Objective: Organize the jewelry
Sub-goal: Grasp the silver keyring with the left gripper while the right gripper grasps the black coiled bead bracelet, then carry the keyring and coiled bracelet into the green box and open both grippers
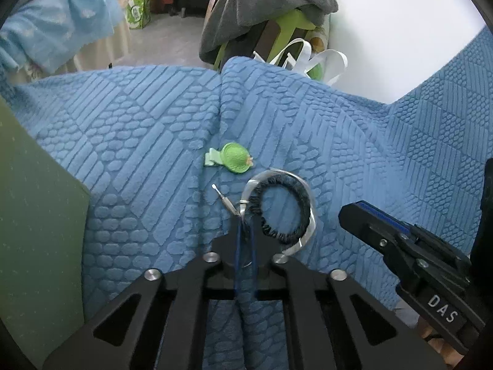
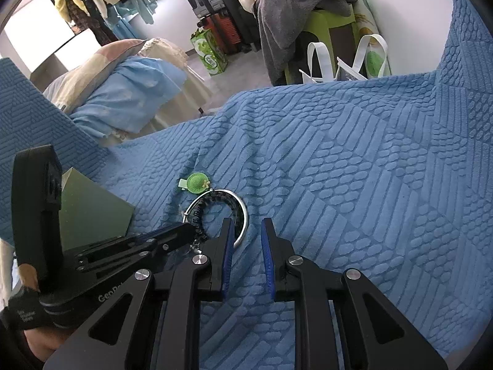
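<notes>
A silver bangle (image 1: pixel 303 185) lies on the blue textured cover (image 1: pixel 138 129), with a dark beaded bracelet (image 1: pixel 305 203) inside it. My left gripper (image 1: pixel 245 215) is shut on the near end of the dark bracelet, beside a small metal pin (image 1: pixel 225 200). A green hat-shaped hair clip (image 1: pixel 234 157) lies just beyond. In the right wrist view the bangle (image 2: pixel 245 212) curves past my open right gripper (image 2: pixel 246 231), whose left finger (image 2: pixel 228 240) touches it. The bracelet (image 2: pixel 197 215), the clip (image 2: pixel 197 182) and my left gripper (image 2: pixel 181 231) show there too.
A dark green box (image 2: pixel 92 212) sits on the cover at the left; it also shows in the left wrist view (image 1: pixel 37 215). Beyond the cover's edge stand a green stool draped in grey cloth (image 1: pixel 268 3), white-handled bags (image 1: pixel 308 55) and a blue-covered bed (image 2: pixel 123 95).
</notes>
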`<state>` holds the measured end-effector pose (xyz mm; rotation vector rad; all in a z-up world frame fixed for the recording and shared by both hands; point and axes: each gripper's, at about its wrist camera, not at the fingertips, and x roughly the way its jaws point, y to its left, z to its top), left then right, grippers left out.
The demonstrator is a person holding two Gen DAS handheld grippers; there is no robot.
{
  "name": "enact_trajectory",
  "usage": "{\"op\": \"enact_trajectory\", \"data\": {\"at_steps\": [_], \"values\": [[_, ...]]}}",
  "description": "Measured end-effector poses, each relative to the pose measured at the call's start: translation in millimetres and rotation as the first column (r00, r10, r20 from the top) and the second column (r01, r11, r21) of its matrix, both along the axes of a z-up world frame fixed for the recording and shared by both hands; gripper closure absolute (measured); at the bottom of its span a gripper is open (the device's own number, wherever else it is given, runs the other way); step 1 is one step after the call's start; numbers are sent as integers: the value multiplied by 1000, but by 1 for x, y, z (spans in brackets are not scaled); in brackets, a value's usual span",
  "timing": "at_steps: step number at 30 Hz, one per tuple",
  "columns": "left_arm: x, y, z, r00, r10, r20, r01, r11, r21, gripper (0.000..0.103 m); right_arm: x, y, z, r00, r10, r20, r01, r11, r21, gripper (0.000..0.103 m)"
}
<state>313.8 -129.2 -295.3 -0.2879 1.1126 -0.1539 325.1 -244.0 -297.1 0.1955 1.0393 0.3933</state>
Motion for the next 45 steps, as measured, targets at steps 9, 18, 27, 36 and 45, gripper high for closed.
{"op": "enact_trajectory", "data": {"at_steps": [9,18,27,36,45], "values": [[-12,9,22,1000,-5,24,6,999,-38,101,1,-5,1,1000,-16,5,16,1000,1,87],[-36,16,43,999,-25,45,27,999,-41,101,4,11,-9,999,42,-18,-42,999,10,87],[-47,23,47,999,-8,42,9,999,-32,101,18,38,-18,993,117,-10,-117,990,-72,89],[-49,27,49,999,7,47,-6,1000,-26,101,13,60,-25,985,172,24,-161,956,-245,94],[-52,31,62,997,-2,79,4,1000,-31,101,7,45,-2,995,94,31,-86,976,-198,96]]}}
